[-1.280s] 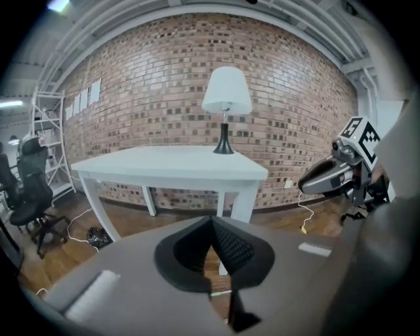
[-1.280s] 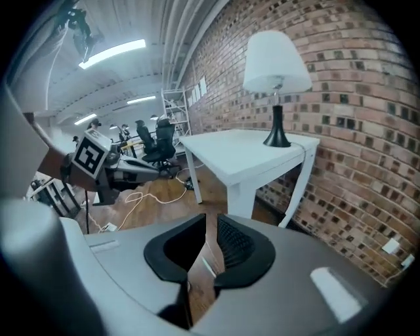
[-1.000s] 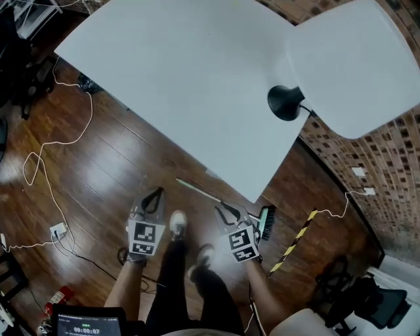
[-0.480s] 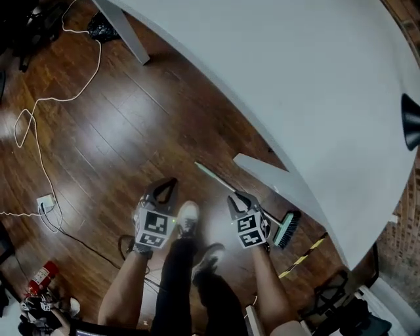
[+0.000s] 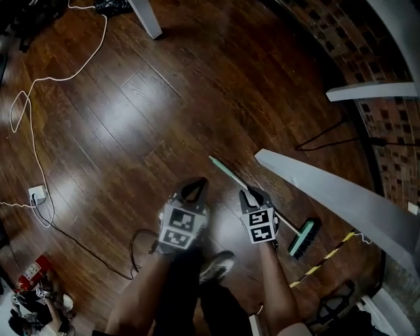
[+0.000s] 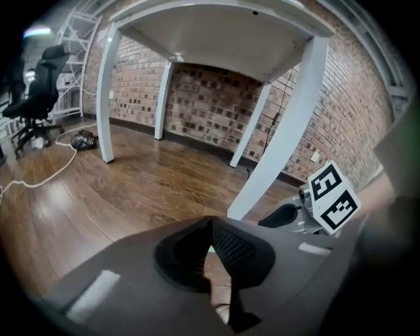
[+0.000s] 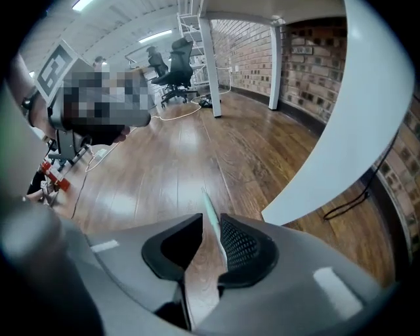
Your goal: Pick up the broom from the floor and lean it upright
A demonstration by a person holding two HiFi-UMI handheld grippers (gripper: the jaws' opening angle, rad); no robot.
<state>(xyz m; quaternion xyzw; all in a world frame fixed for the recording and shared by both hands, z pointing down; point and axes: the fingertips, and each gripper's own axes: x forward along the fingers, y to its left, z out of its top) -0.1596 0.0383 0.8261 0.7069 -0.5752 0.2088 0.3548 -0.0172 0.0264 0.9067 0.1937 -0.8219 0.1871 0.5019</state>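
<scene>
The broom lies flat on the wood floor, its pale green handle running diagonally to a teal brush head at the lower right. My right gripper hangs over the middle of the handle. In the right gripper view the handle shows in the gap of the right gripper; its jaws have just been opening and do not press on it. My left gripper hovers left of the handle over bare floor. Its tips meet in the left gripper view, with nothing between them.
A slanted white table leg stands just right of the broom, another leg farther off. A white cable loops to a socket at left. A yellow-black striped strip lies by the brush. My shoe is below the grippers.
Both grippers have sunk close to the floor. The table top has passed out of view overhead, leaving its legs. The right gripper now sits over the broom handle.
</scene>
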